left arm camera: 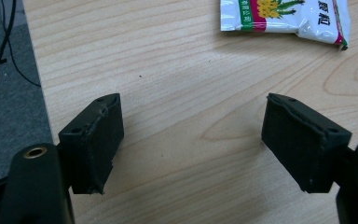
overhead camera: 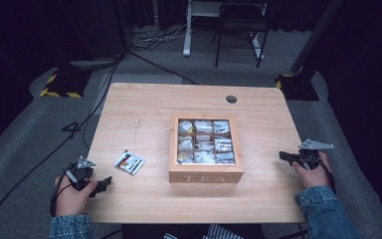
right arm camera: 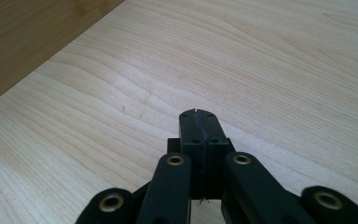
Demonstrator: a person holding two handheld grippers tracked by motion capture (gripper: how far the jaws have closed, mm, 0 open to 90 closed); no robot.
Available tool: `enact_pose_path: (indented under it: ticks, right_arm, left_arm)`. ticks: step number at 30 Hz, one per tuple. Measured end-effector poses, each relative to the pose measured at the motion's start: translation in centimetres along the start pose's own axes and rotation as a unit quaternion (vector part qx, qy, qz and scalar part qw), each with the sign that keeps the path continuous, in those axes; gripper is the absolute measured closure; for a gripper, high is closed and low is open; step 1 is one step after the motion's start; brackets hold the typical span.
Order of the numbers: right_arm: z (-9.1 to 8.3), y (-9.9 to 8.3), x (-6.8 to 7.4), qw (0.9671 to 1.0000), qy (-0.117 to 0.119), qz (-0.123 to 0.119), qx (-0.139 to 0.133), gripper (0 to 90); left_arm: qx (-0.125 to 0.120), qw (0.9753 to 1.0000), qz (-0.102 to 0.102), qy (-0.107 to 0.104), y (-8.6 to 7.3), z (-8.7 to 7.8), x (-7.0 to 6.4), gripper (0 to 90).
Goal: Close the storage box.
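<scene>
The tea sachet lies flat on the desk, ahead of your left gripper, untouched; its fingers stand wide apart over bare wood. Your right gripper has its fingers pressed together, empty, right of the box. "TEA" is lettered on the box's wooden front. The sachet is glossy white foil with yellow flowers and a green-red band; its print is unreadable.

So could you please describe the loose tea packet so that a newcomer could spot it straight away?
Start at the wooden tea box in the middle of the table. Left of it, ahead of the open left gripper, one sachet lies flat on bare wood. Unlike the packets in the box's compartments, it lies alone outside, white with a red-and-green band.
</scene>
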State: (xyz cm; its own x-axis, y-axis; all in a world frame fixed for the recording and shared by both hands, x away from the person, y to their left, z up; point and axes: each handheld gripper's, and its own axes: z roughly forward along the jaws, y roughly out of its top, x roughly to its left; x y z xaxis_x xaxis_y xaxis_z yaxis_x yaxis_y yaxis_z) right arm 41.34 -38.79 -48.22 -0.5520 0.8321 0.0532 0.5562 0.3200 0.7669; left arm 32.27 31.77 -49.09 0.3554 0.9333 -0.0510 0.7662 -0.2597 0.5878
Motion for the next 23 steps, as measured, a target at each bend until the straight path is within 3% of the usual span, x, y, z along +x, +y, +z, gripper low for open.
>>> enact_pose_path:
  ticks: [6,7,11,15,17,23]
  right_arm:
    - [0.5,-0.7,0.0,0.9999,-0.001,-0.005,0.014,89.4]
    - [0.6,-0.8,0.0,0.9999,-0.003,-0.004,0.016,82.3]
    - [1.2,-1.2,0.0,0.9997,-0.01,-0.013,0.016,73.2]
    - [1.6,-1.3,0.1,0.9997,0.015,0.018,-0.003,53.1]
    - [1.6,-1.2,0.2,0.9996,0.018,0.022,-0.004,48.5]
    - [1.8,-1.2,0.9,0.9999,0.003,-0.01,0.003,43.7]
  left_arm:
    - [-0.005,0.9999,0.014,0.003,-0.1,0.3,-0.1,19.5]
    - [-0.005,0.9999,0.013,0.004,-0.1,0.3,-0.1,19.0]
    - [-0.005,0.9999,0.012,0.005,0.0,0.4,-0.2,18.3]
    - [-0.004,0.9999,0.013,0.003,0.1,0.5,-0.2,16.3]
    - [-0.005,0.9999,0.013,0.004,0.2,0.6,-0.2,15.8]
    - [-0.017,0.9998,-0.004,-0.005,0.6,0.7,-0.2,16.4]
